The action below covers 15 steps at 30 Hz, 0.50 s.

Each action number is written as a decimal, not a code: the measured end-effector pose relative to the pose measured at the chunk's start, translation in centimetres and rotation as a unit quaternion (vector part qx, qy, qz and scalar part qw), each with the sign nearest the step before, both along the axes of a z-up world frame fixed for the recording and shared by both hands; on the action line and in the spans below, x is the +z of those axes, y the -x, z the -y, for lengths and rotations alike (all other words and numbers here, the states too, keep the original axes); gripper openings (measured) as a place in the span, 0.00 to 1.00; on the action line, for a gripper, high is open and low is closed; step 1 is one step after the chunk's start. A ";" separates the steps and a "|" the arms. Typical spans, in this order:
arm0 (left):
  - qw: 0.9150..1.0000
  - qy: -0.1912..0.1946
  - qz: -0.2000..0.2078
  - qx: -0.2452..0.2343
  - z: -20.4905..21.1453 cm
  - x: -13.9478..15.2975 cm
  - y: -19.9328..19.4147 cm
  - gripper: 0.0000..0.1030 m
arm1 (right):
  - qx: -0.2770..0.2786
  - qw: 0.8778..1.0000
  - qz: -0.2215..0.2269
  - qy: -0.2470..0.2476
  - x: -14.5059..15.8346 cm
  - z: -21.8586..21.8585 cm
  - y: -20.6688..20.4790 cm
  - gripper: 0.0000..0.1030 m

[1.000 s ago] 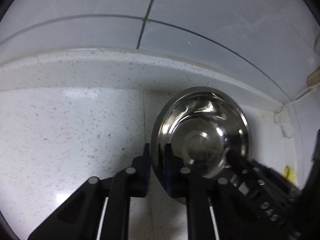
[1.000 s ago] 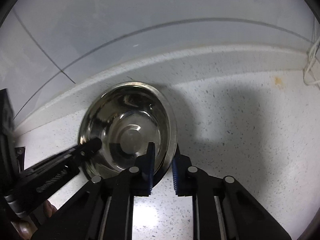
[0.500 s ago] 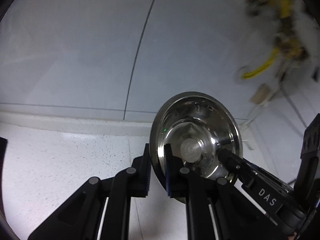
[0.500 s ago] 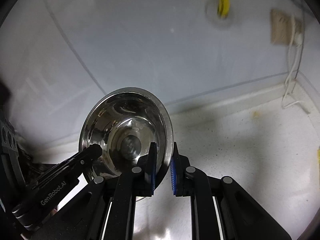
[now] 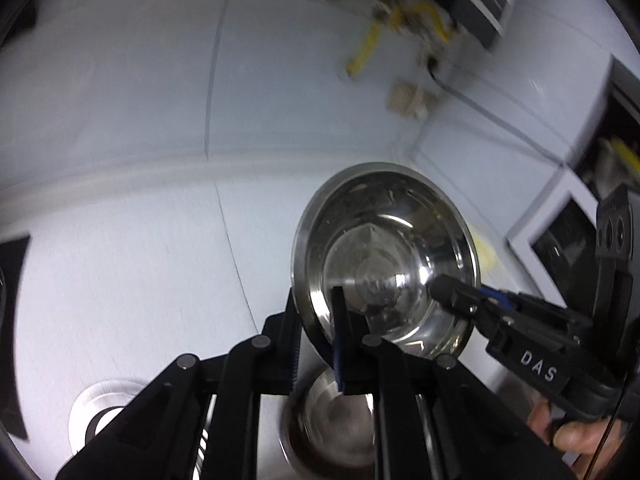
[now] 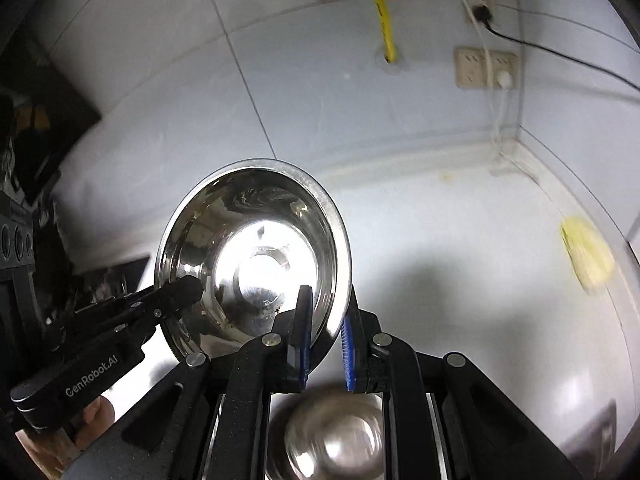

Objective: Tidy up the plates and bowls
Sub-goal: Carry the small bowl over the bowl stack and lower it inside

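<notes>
steel bowl held up by both tongs above a second bowl

nearest the left wrist camera, the left tongs (image 5: 316, 332) are clamped on the rim of a shiny steel bowl (image 5: 384, 264), one finger outside the wall and one inside, at the bowl's lower left edge. in the right wrist view the right tongs (image 6: 324, 344) pinch the same bowl (image 6: 256, 256) at its lower right rim, again with a blue-padded finger on each side of the wall. so both pairs are narrowed onto the one bowl, from opposite sides, and each shows in the other's camera as a black arm reaching in.

the bowl is off the tabletop and tilted, its hollow turned toward the cameras.

just below the tongs, blurred, sits a second steel bowl (image 5: 340, 420), also seen at the bottom of the right view (image 6: 336, 436). to its left in the left view is a round metal ring with a dark centre (image 5: 104, 416); i cannot tell what it is.

beyond lies the pale speckled tabletop (image 6: 460, 248), with a soft yellow thing (image 6: 586, 256) near its right edge. behind it rises a pale tiled wall (image 6: 312, 92) carrying a yellow hose (image 6: 386, 28), a beige socket plate (image 6: 486, 68) with a white plug, and a black cable (image 6: 560, 56).
</notes>
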<state>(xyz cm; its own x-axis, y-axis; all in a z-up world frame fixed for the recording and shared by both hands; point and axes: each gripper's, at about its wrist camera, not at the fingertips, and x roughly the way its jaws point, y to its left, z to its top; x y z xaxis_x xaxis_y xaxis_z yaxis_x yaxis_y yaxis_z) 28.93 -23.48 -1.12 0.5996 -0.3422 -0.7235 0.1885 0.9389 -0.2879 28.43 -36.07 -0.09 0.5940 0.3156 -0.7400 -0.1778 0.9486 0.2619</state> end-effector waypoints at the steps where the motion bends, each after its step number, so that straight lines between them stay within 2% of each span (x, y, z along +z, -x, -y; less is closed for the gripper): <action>1: 1.000 0.002 -0.019 -0.005 0.4 -1.4 1.1 0.12 | -0.002 1.000 -0.007 0.003 -0.1 0.1 1.3 0.12; 3: 0.999 -0.003 -0.043 -0.014 1.0 -3.7 2.3 0.12 | -0.007 0.999 -0.032 0.009 -2.3 0.7 3.7 0.12; 4: 0.998 -0.020 -0.055 -0.017 1.8 -5.3 2.7 0.12 | -0.010 0.999 -0.044 0.012 -3.4 1.0 4.4 0.12; 9: 0.994 -0.048 -0.100 -0.015 3.4 -10.3 4.0 0.12 | -0.019 0.995 -0.098 0.018 -8.1 1.8 6.2 0.12; 12: 0.990 -0.050 -0.131 -0.013 3.7 -12.5 4.2 0.12 | -0.020 0.992 -0.125 0.002 -10.0 2.5 7.6 0.12; 15: 0.988 -0.061 -0.139 -0.008 3.9 -13.7 4.5 0.12 | -0.021 0.989 -0.144 -0.004 -11.6 3.0 7.7 0.12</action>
